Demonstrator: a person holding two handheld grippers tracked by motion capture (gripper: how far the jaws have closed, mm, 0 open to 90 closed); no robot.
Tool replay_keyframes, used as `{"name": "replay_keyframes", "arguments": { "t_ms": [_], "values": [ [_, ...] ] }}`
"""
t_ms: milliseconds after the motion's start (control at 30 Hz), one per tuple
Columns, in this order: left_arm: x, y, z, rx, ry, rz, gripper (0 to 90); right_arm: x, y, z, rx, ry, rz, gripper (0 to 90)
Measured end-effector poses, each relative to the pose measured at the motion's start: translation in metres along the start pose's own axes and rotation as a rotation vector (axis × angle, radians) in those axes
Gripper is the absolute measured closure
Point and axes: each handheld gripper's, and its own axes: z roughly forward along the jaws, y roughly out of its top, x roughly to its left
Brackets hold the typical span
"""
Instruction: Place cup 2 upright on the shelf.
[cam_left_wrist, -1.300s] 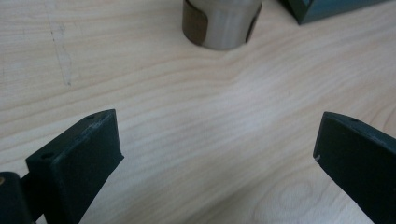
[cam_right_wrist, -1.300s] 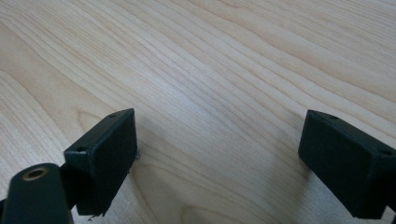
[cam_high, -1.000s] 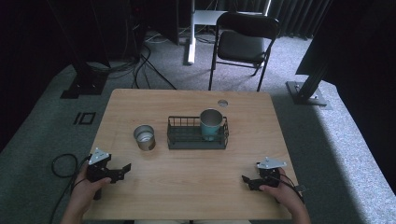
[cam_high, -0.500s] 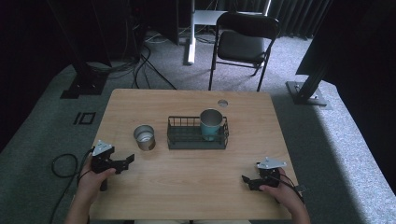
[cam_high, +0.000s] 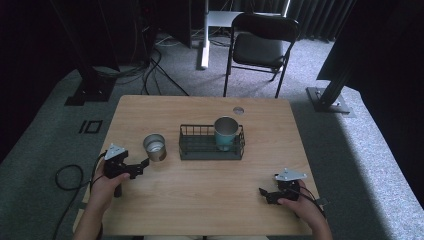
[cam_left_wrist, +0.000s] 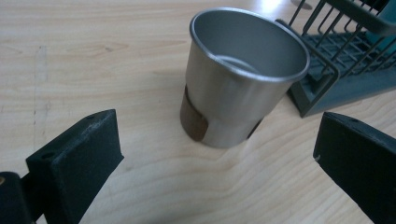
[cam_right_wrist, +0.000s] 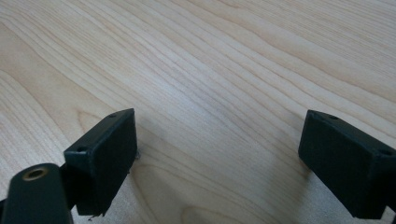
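- Steel cup (cam_high: 154, 147) stands upright on the desk (cam_high: 200, 195), left of the wire basket (cam_high: 186, 145) and just apart from it; in the left gripper view the cup (cam_left_wrist: 243, 79) is empty, with a brown patch low on its side, and the basket corner (cam_left_wrist: 322, 88) lies close beside it.
- Left claw (cam_high: 142, 165) is held by the person's left hand (cam_high: 107, 182) near the desk's left edge, its tip pointing at the steel cup and close to it without touching.
- Left claw (cam_left_wrist: 210, 158) is spread wide in its own view; the cup sits ahead of the gap between the two black jaws, not between them.
- A teal cup (cam_high: 226, 132) with a metal rim stands upright inside the basket, toward its right end.
- Right claw (cam_high: 264, 192) rests low over the front right part of the desk, held by the right hand (cam_high: 305, 205), well apart from the basket and both cups.
- Right claw (cam_right_wrist: 219, 158) is also spread wide, with bare wood grain between the jaws and nothing pinched.
- A folding chair (cam_high: 260, 45) stands on the grey carpet beyond the far edge of the desk.
- A small round grommet (cam_high: 238, 110) sits in the desk near its far edge, behind the basket.
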Motion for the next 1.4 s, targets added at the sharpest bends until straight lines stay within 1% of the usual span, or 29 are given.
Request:
{"name": "replay_keyframes", "arguments": {
  "t_ms": [100, 200, 367, 433, 500, 633, 833, 933, 1033, 1100, 1133, 1400],
  "values": [
    [-0.002, 0.003, 0.004, -0.005, -0.004, 0.009, 1.5, 0.000, 0.000, 0.000, 0.002, 0.000, 0.000, 11.2],
    [-0.005, 0.006, 0.007, -0.011, -0.019, 0.017, 1.5, 0.000, 0.000, 0.000, 0.001, 0.000, 0.000, 11.2],
    [-0.009, 0.013, 0.013, -0.015, -0.018, 0.032, 1.5, 0.000, 0.000, 0.000, 0.001, 0.000, 0.000, 11.2],
    [-0.009, 0.015, 0.015, -0.022, -0.017, 0.034, 1.4, 0.000, 0.000, 0.000, 0.001, 0.000, 0.000, 11.2],
    [-0.009, 0.016, 0.018, -0.041, -0.018, 0.041, 1.5, 0.000, 0.000, 0.000, 0.001, 0.000, 0.000, 11.2],
    [-0.011, 0.017, 0.023, -0.047, -0.025, 0.060, 1.4, 0.000, 0.000, 0.000, 0.000, 0.000, 0.000, 11.2],
    [-0.012, 0.019, 0.028, -0.048, -0.024, 0.058, 1.4, 0.000, 0.000, 0.000, 0.001, 0.000, 0.000, 11.2],
    [-0.015, 0.022, 0.032, -0.056, -0.035, 0.071, 1.4, 0.000, 0.000, 0.000, 0.001, 0.000, 0.000, 11.2],
    [-0.017, 0.025, 0.035, -0.050, -0.029, 0.089, 1.5, 0.000, 0.000, 0.000, 0.001, 0.000, 0.000, 11.2],
    [-0.017, 0.026, 0.036, -0.050, -0.032, 0.092, 1.4, 0.000, 0.000, 0.000, 0.001, 0.000, 0.000, 11.2],
    [-0.018, 0.028, 0.039, -0.044, -0.031, 0.102, 1.5, 0.000, 0.000, 0.000, 0.001, 0.000, 0.000, 11.2],
    [-0.021, 0.034, 0.050, -0.031, -0.028, 0.122, 1.4, 0.000, 0.000, 0.000, 0.001, 0.000, 0.000, 11.2]
  ]
}}
